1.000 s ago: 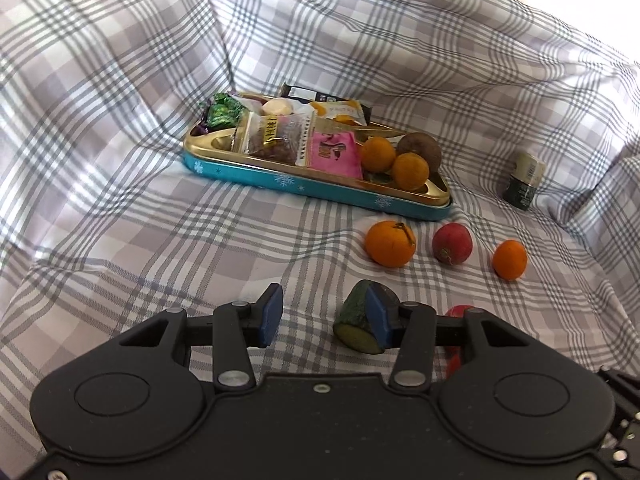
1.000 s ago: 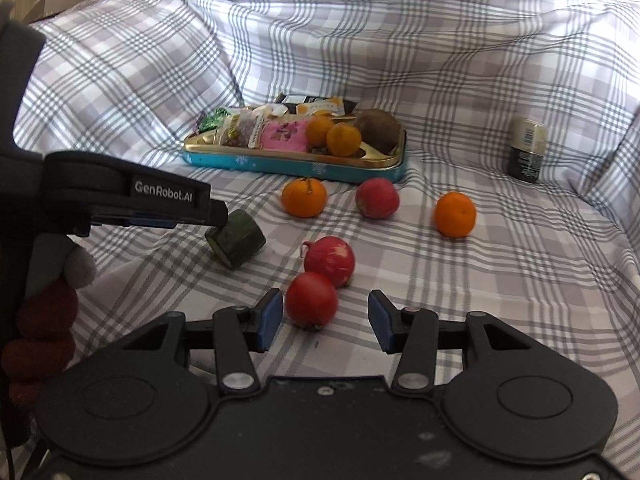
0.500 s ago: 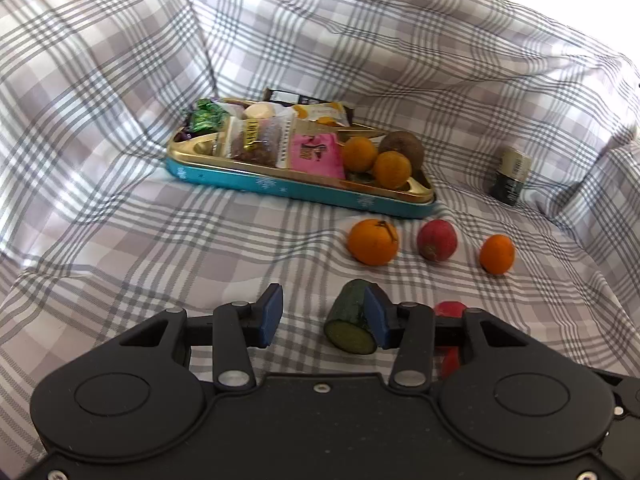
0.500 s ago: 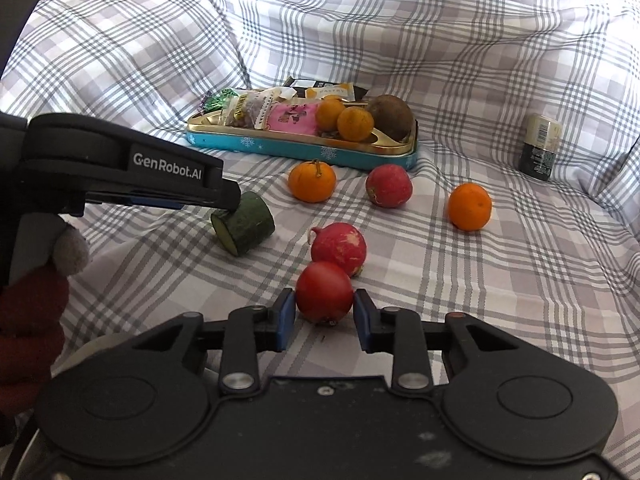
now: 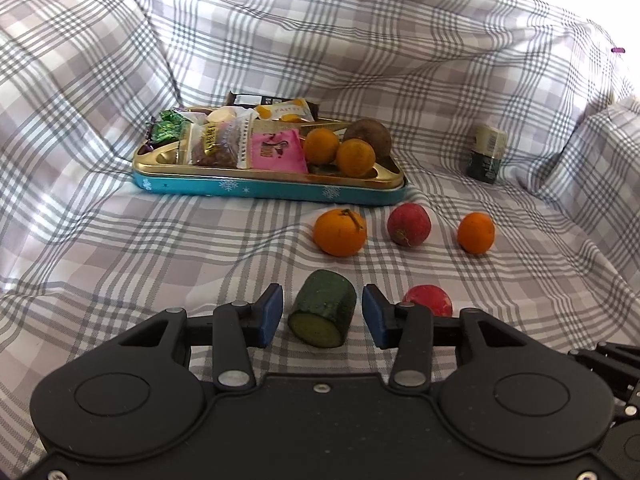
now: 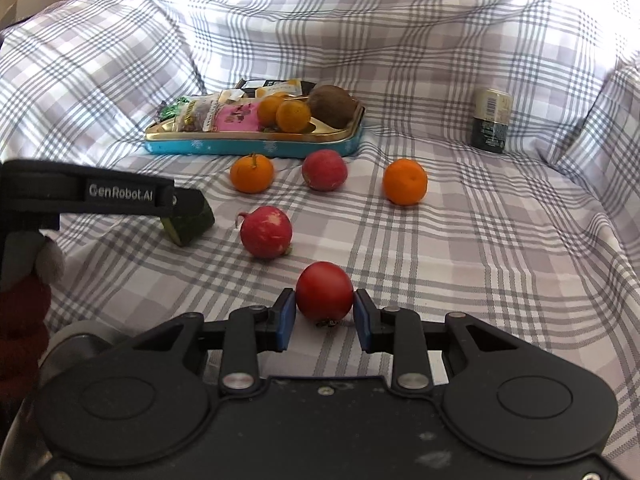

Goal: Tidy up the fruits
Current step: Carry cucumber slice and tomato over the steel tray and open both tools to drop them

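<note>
My right gripper (image 6: 324, 318) is shut on a red tomato (image 6: 325, 297) and holds it just above the checked cloth. My left gripper (image 5: 322, 314) is open, its pads on either side of a green cucumber piece (image 5: 324, 308) without touching it; the left gripper also shows in the right wrist view (image 6: 120, 196). On the cloth lie a stemmed orange (image 6: 252, 173), a red radish (image 6: 324, 170), a second orange (image 6: 405, 181) and a nearer radish (image 6: 266, 232). A blue and gold tray (image 5: 268, 192) at the back holds two oranges (image 5: 340, 151), a brown fruit (image 5: 370, 136) and snack packets.
A small dark jar with a pale lid (image 6: 490, 122) stands at the back right. The checked cloth (image 5: 120, 240) rises in folds behind and beside the tray. The person's hand in a red sleeve (image 6: 24, 312) shows at the left of the right wrist view.
My right gripper closed on the red tomato and lifted it slightly. My left gripper shifted right, so the cucumber piece now sits centred between its open pads.
</note>
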